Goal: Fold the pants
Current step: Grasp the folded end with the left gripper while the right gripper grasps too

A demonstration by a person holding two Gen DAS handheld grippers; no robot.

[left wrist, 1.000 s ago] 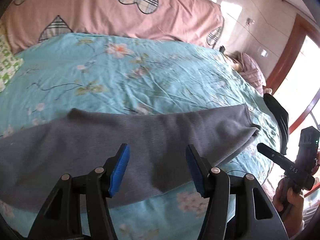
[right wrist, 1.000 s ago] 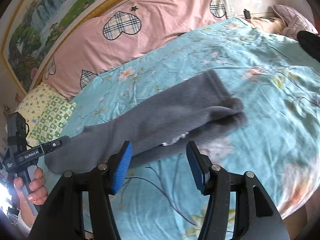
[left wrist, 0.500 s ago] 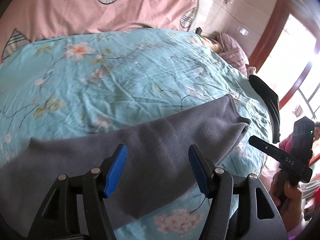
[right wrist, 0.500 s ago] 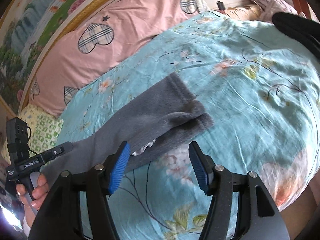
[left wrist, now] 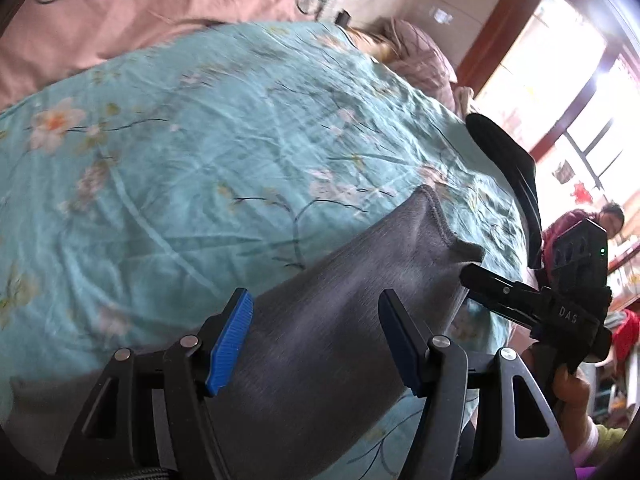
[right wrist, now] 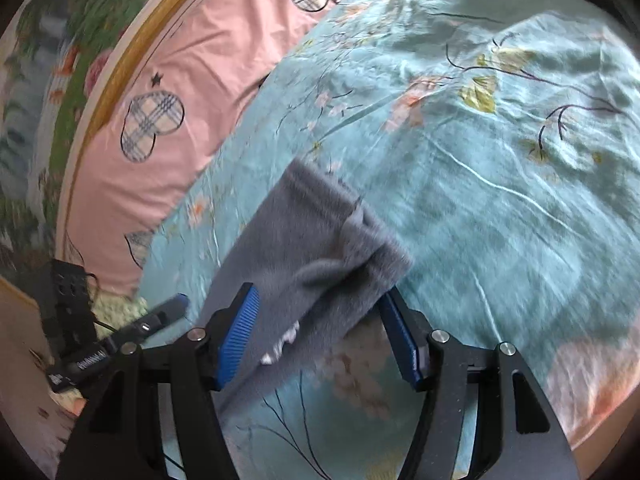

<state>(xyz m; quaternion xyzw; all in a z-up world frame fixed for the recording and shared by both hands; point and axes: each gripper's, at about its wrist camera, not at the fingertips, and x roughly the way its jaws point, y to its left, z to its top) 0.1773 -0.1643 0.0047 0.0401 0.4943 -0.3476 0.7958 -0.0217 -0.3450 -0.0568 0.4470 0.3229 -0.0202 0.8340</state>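
RISK: I may pinch only the top layer of the pants (right wrist: 316, 256) | left gripper (left wrist: 316, 336) jaws apart, empty | right gripper (right wrist: 320, 332) jaws apart over the hem, unclamped | blur hampers aim

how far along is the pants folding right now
Early. Done: the gray pants lie as one long strip on the floral bedsheet, seemingly folded lengthwise already. In hand: nothing is gripped; the left gripper hovers open over the strip, and the right gripper is open at the end nearest it. Left: gripping the ends and folding the strip across its length.
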